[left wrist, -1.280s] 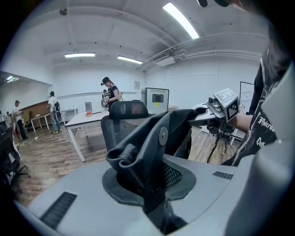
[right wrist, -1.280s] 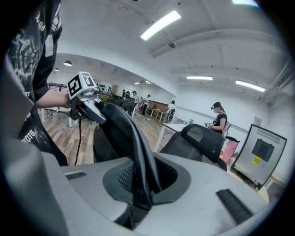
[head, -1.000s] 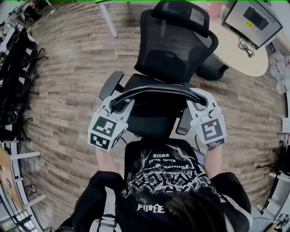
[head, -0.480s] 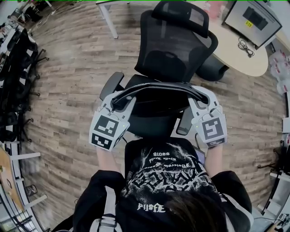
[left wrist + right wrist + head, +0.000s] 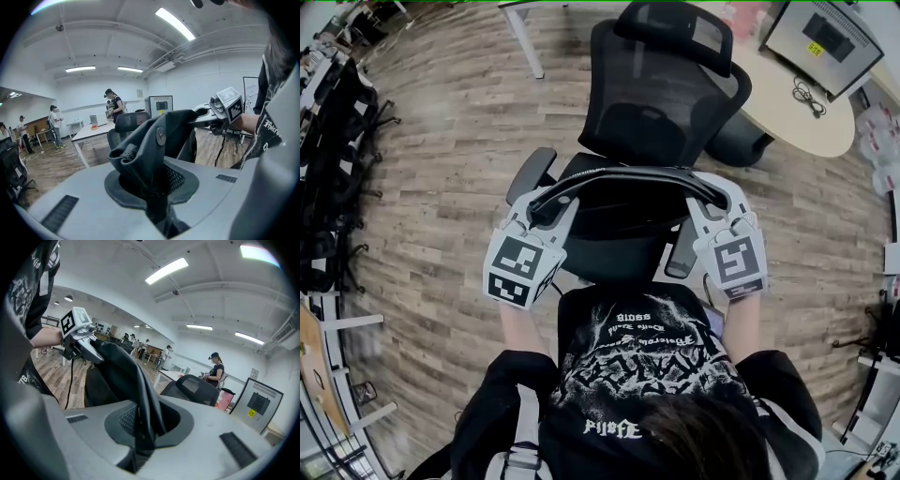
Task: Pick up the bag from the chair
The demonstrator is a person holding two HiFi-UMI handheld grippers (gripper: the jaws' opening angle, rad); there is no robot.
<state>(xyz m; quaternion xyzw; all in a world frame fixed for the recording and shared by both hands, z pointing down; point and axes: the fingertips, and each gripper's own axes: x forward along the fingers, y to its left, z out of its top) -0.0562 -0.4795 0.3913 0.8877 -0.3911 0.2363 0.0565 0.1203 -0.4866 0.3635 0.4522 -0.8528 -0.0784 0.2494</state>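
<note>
Two tools: my left tool (image 5: 546, 208) and right tool (image 5: 705, 202) are each clamped on one bag (image 5: 623, 178) end.
Bag: over the chair (image 5: 666, 84), long axis running left-right.
Nearer: neither, so I should lift evenly.

I get bright, even light from ceiling strips (image 5: 174, 23), which blow out white in both gripper views. Floor (image 5: 441, 141) shadows are faint. Every view bows hard at the edges, gripper views with dark corners; the bag (image 5: 150, 140) reads dark and flat.
</note>
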